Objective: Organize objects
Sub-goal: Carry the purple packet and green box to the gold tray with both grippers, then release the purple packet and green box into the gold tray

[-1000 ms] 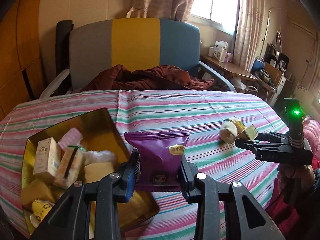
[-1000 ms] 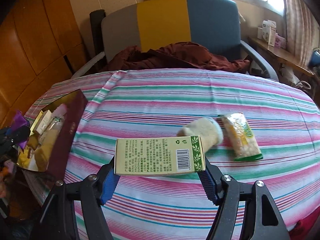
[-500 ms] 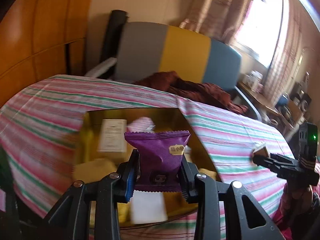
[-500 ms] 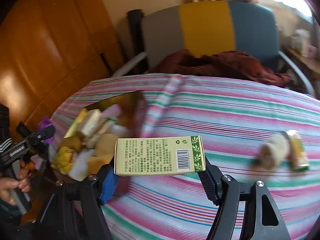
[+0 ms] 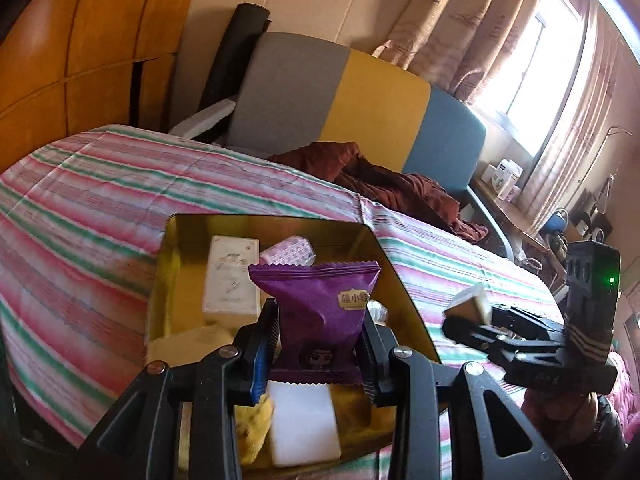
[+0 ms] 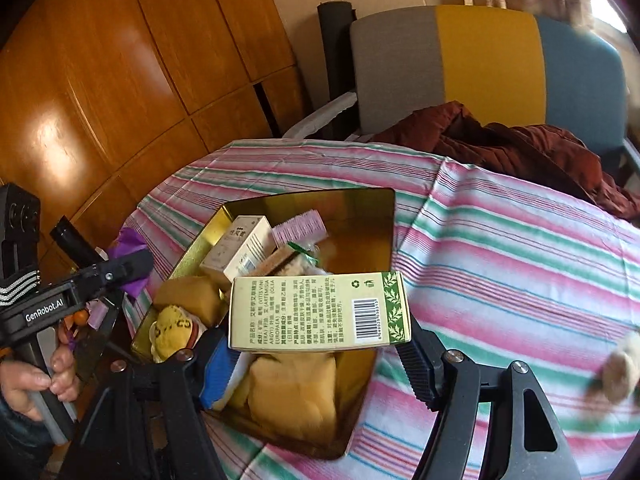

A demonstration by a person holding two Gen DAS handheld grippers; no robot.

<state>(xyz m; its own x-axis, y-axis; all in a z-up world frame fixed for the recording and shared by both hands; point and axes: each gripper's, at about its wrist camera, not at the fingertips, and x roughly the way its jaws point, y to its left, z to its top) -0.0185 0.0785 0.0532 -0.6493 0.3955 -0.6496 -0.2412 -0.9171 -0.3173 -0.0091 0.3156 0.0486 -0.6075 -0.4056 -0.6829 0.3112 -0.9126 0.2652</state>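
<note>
Your left gripper (image 5: 318, 354) clamps the purple snack packet (image 5: 320, 316) upright over the gold tin (image 6: 360, 216) near the table's (image 6: 520, 248) left edge. Your right gripper (image 6: 320, 360) grips the green box (image 6: 320, 312), long axis crosswise, above the tin.

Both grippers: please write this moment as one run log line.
left gripper: shut on purple packet | right gripper: shut on green box | both over gold tin

Striped tablecloth (image 6: 500, 248), grey-yellow-blue chair (image 6: 480, 64) with a rust-red garment (image 6: 520, 148), wooden wall panels (image 6: 100, 80), curtained window (image 5: 532, 64).
</note>
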